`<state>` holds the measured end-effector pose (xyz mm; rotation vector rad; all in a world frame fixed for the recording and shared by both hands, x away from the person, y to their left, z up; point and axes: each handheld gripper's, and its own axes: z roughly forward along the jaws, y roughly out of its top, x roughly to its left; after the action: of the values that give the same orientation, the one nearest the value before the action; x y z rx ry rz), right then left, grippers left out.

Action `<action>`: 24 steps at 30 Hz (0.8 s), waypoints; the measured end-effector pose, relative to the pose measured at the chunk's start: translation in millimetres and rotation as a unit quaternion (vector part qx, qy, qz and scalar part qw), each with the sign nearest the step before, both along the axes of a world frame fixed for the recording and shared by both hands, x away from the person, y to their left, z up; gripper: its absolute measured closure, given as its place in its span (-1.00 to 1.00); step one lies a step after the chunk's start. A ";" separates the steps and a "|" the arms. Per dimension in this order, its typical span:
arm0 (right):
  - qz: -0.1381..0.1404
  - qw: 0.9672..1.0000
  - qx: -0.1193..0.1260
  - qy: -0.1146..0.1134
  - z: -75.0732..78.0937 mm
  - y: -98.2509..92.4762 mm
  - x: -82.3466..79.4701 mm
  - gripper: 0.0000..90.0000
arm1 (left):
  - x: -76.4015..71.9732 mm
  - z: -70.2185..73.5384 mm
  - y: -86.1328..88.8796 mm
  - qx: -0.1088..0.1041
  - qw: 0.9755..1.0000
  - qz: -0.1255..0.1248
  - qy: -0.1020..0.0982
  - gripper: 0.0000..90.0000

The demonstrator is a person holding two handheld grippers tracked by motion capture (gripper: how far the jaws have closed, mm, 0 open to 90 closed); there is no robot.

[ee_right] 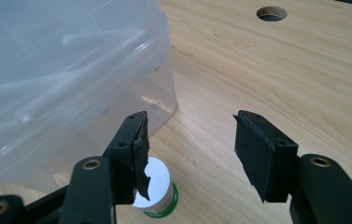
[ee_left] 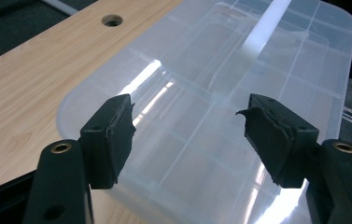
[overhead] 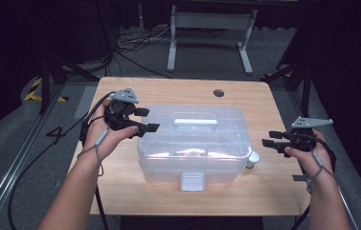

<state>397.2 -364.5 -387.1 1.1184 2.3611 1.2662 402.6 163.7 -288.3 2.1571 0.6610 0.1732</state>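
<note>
Clear storage box (overhead: 195, 139) beside white-capped bottle (overhead: 253, 158)

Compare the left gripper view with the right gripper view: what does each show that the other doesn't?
Left gripper view: the left gripper, open, above the box's lid and its pale handle. Right gripper view: the right gripper, open, over a small white-capped jar beside the box's end wall. Both: the clear plastic box, the wooden table and its round hole.

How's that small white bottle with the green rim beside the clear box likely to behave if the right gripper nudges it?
The small bottle stands upright on the table, so a high push would probably tip it. Being round, it would likely roll afterwards. It looks small and light, and the open right gripper could easily knock it.
</note>
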 end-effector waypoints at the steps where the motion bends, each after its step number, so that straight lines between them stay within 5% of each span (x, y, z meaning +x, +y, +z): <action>1: 0.000 1.000 0.000 0.000 -0.2 -0.3 -0.1 0.00 | 0.8 0.2 -3.1 -0.002 1.000 -0.004 0.000 -0.27; 10: -0.002 1.000 0.001 0.003 -1.9 -0.3 -0.3 0.00 | 6.5 2.4 -23.8 -0.004 1.000 -0.026 0.002 -0.32; 24: -0.002 1.000 0.000 0.008 -4.3 -0.5 -0.1 0.00 | 19.7 -13.0 -56.0 -0.001 0.998 -0.058 0.021 -0.46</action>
<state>397.1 -365.1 -391.4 1.1366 2.3680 1.2610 422.3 107.6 -301.4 2.1948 0.5584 0.0643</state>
